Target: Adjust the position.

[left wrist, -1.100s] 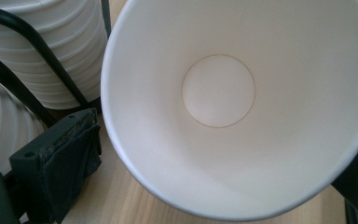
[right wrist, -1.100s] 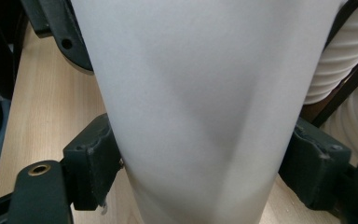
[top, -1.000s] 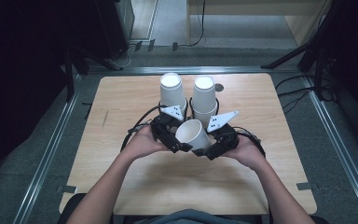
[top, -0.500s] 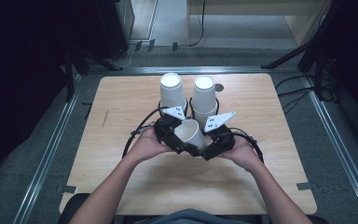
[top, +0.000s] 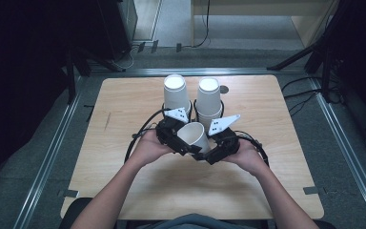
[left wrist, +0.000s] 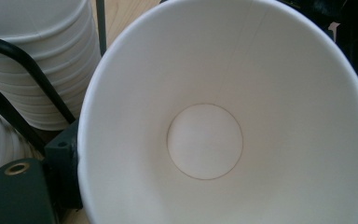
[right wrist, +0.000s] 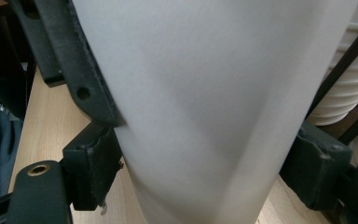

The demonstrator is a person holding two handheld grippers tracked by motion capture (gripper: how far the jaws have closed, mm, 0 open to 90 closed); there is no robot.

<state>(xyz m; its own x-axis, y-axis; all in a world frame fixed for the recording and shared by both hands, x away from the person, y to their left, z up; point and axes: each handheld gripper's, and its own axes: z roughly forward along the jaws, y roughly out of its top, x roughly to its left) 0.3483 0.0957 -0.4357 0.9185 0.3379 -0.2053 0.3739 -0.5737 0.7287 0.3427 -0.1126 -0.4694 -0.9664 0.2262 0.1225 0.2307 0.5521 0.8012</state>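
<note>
Nearest the person, the two hands meet just below the middle of the pale wooden surface (top: 124, 191), and the single white paper cup (top: 194, 136) sits between the two grippers, lying tilted with its open mouth turned toward ten o'clock and its base toward four. Compared with a second ago the cup has dropped lower and tucked in closer between the hands, and both grippers have drawn tighter together; the mouth, which faced more upward then, now leans further over.

The right gripper (top: 214, 151) has its jaws pressed narrow against the cup's side wall: in the right gripper view the black jaw pads sit flush on either flank of the white paper wall (right wrist: 205, 107). The left gripper (top: 178, 143) comes in from the mouth end; the left gripper view looks straight down into the cup's hollow (left wrist: 205, 140) to its round base, and whether those jaws grip the rim I cannot tell, since the cup hides them.

This reads as a handover or a re-grip: the cup is being turned so it can be set down or stacked mouth-down.

Farther off, at twelve o'clock from the hands, stand two stacks of upturned white paper cups, the left stack (top: 176, 93) and the right stack (top: 208, 98), just beside each other and unmoved from the earlier frames.
</note>
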